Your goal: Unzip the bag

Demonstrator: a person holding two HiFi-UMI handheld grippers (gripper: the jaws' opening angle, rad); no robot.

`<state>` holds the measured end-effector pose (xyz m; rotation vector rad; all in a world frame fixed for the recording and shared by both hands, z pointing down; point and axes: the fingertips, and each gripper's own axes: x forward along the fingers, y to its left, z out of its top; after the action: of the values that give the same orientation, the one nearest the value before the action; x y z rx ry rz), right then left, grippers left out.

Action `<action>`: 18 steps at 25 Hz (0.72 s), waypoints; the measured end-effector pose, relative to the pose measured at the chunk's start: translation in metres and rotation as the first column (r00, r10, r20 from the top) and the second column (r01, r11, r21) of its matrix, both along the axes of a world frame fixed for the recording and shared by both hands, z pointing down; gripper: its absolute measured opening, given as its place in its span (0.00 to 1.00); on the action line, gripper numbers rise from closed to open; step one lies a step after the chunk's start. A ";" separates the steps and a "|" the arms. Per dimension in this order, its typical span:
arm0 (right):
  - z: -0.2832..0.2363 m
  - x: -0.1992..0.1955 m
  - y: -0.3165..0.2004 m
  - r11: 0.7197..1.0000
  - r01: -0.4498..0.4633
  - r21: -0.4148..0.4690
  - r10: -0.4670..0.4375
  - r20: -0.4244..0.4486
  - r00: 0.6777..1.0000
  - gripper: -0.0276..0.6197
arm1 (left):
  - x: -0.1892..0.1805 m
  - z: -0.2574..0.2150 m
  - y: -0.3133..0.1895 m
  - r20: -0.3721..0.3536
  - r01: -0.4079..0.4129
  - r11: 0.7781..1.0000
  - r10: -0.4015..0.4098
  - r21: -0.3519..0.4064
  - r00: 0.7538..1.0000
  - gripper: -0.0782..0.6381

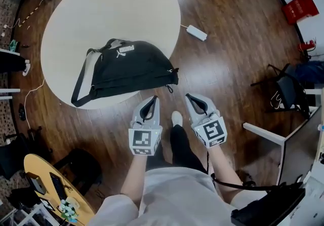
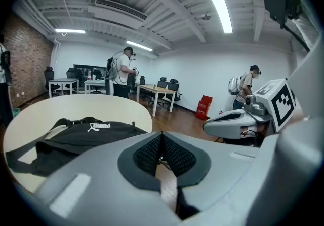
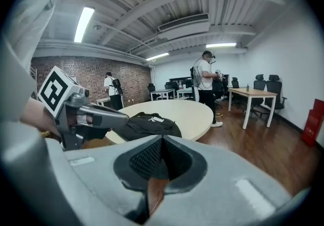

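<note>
A black bag [image 1: 126, 68] with a white logo lies on the near edge of the round cream table [image 1: 101, 12], its strap [image 1: 81, 80] looping to the left. Its zipper pull [image 1: 170, 88] hangs at the right end. My left gripper [image 1: 153, 99] hovers over the floor just short of the bag, shut and empty. My right gripper [image 1: 189, 97] is beside it, a little right of the bag's end, also shut and empty. The bag [image 2: 86, 136] lies ahead and left in the left gripper view, and the bag [image 3: 152, 123] shows on the table in the right gripper view.
A white power strip [image 1: 196, 32] lies on the wooden floor beyond the table. A red box [image 1: 299, 9] and dark chairs [image 1: 288, 90] stand at the right. A yellow board [image 1: 55, 184] with tools sits at lower left. People [image 2: 121, 73] stand by desks further back.
</note>
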<state>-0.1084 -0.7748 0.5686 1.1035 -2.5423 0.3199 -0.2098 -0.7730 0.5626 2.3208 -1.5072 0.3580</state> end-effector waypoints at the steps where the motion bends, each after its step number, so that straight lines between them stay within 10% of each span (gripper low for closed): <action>1: 0.011 0.001 0.001 1.000 -0.006 -0.016 0.006 -0.003 1.000 0.02 | 0.002 0.009 -0.001 0.005 -0.014 1.000 0.014 -0.009 1.000 0.13; 10: 0.090 0.030 -0.010 0.997 0.011 -0.075 -0.016 -0.061 0.998 0.02 | 0.012 0.084 -0.018 0.002 -0.082 0.994 0.082 -0.077 0.997 0.13; 12: 0.103 0.037 -0.015 0.997 0.035 -0.075 -0.041 -0.078 0.996 0.22 | 0.012 0.096 -0.021 0.003 -0.094 0.992 0.094 -0.088 0.996 0.13; 18: 0.128 0.026 -0.032 0.975 0.216 -0.044 -0.220 -0.193 0.956 0.32 | 0.012 0.124 -0.026 -0.001 -0.106 0.988 0.107 -0.115 0.994 0.13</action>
<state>-0.0821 -0.8064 0.6964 0.7927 -2.4467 0.1714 -0.1978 -0.7990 0.6869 2.3165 -1.3313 0.4661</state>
